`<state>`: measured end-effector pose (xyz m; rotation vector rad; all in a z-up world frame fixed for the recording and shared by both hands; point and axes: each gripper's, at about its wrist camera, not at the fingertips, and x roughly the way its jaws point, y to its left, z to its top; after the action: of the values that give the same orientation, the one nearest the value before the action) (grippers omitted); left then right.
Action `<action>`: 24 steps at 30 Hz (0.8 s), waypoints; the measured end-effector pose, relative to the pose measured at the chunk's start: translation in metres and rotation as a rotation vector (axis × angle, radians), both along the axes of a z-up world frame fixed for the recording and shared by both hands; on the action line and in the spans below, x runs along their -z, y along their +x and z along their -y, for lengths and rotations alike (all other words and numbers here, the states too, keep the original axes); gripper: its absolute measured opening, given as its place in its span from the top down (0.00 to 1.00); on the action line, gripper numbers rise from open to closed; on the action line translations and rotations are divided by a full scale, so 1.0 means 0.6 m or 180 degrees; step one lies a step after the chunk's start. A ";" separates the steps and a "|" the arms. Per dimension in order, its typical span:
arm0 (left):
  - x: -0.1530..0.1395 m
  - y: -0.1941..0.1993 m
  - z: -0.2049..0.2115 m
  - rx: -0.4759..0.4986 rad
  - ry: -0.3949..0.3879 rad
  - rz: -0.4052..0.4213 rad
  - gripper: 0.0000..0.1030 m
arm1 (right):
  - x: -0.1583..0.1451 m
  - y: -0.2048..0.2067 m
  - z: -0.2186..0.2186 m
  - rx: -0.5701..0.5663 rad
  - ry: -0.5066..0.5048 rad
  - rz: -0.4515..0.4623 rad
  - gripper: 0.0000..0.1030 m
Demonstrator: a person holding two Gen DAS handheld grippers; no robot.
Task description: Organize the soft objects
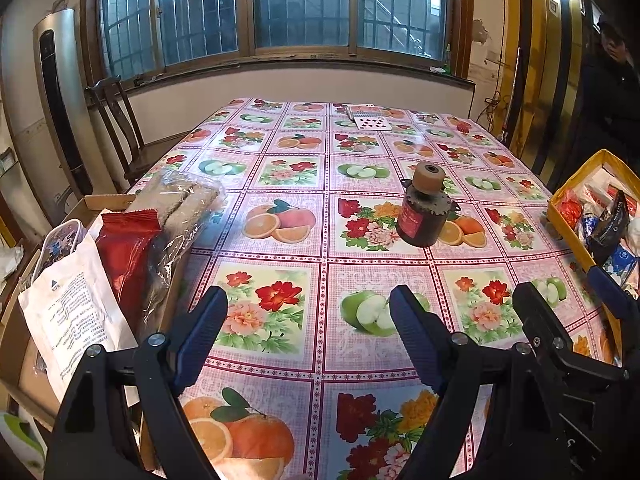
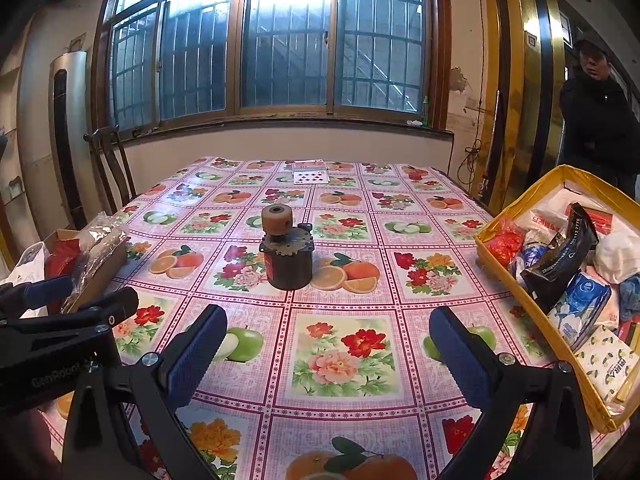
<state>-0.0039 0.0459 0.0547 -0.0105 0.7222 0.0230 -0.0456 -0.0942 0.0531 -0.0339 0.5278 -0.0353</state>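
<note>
— Yellow-walled tray [image 2: 496, 240] at the table's right edge, see it? That's where the soft things sit: a black foil pouch [image 2: 560, 258], a red crinkly bag [image 2: 506, 242], blue-and-white tissue packs [image 2: 582, 300].

— And the brown cardboard box [image 2: 100, 268] on the left?

— It holds a red snack packet [image 1: 126, 254], a white printed pouch [image 1: 76, 308] and a clear-wrapped bundle [image 1: 182, 210]. I'd guess items go from one container to the other, though I can't say which way.

— Are the tools carrying anything?

— No. The left tool [image 1: 308, 332] has its blue pads spread wide with only the flowered oilcloth table [image 1: 280, 168] between them. The right tool [image 2: 328, 352] gapes just as wide, empty too. Both hover low over the near edge.

— So which step is this?

— Between picks, I think. The next move calls for swinging one tool toward a container and closing gently on a pouch, steering clear of the dark cylindrical motor with a tan cap [image 2: 286, 254] standing mid-table
</note>
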 end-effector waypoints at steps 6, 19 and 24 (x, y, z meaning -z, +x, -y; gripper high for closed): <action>0.000 0.000 -0.001 0.0001 -0.0005 -0.0002 0.18 | 0.000 -0.001 -0.001 0.0005 -0.0014 0.0003 0.01; 0.002 0.003 -0.003 0.0026 -0.0067 -0.0065 0.17 | 0.003 -0.001 -0.001 0.0001 0.0059 -0.0032 0.01; 0.002 0.002 -0.008 0.0016 -0.0069 -0.0059 0.17 | 0.003 -0.003 -0.007 -0.0018 0.0033 -0.0026 0.01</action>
<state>-0.0030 0.0507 0.0535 -0.0292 0.7409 0.0106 -0.0477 -0.0903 0.0513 -0.0253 0.5360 -0.0269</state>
